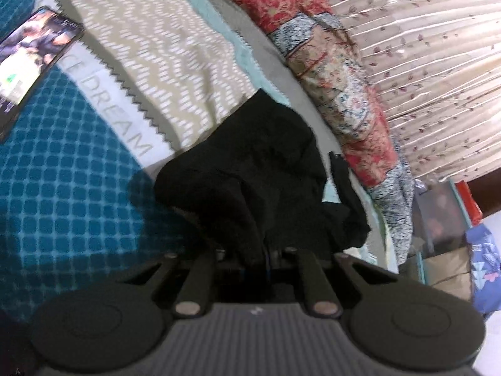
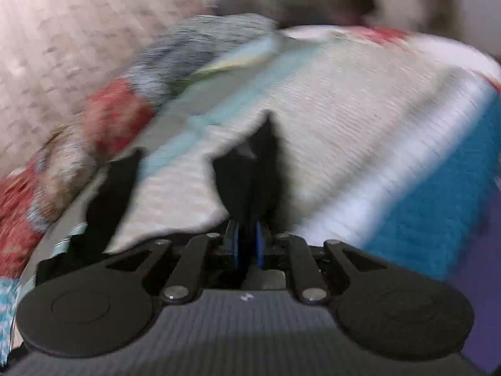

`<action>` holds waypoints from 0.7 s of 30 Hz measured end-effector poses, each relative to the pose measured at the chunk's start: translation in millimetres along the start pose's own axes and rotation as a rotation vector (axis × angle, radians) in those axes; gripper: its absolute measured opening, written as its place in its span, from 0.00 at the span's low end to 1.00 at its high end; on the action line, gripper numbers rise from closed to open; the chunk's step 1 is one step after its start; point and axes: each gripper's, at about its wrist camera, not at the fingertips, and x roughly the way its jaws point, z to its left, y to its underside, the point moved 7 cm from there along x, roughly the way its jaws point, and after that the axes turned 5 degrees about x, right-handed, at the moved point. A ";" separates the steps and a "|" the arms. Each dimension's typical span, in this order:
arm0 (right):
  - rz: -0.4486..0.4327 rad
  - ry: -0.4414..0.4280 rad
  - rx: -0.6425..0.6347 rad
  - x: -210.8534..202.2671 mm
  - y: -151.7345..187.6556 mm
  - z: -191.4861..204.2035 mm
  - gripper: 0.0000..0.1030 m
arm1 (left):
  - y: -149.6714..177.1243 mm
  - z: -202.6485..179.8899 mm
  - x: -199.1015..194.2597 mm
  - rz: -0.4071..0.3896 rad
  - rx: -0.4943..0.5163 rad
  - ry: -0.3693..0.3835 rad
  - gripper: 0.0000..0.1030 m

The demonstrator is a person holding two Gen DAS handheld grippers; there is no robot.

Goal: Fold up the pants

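The black pants (image 1: 250,169) lie bunched on the bedspread (image 1: 62,188) in the left wrist view. One fold of the cloth runs straight into my left gripper (image 1: 263,250), which is shut on it; the fabric hides the fingertips. The right wrist view is blurred by motion. There my right gripper (image 2: 247,169) has its jaws close together, with a peak of black pants cloth (image 2: 266,125) pinched at the tips. Another black strip of the pants (image 2: 116,188) trails to the left over the beige part of the bedspread (image 2: 344,125).
A phone (image 1: 34,59) with a lit screen lies on the teal part of the bedspread at the left. A rolled patchwork quilt (image 1: 344,94) runs along the far edge, with a floral curtain (image 1: 438,62) behind it. Boxes (image 1: 438,219) stand past the bed at the right.
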 end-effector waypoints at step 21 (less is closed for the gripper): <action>0.055 -0.061 0.050 136.5 -131.5 61.2 0.06 | -32.6 -48.3 -15.3 -0.061 0.058 -0.064 0.08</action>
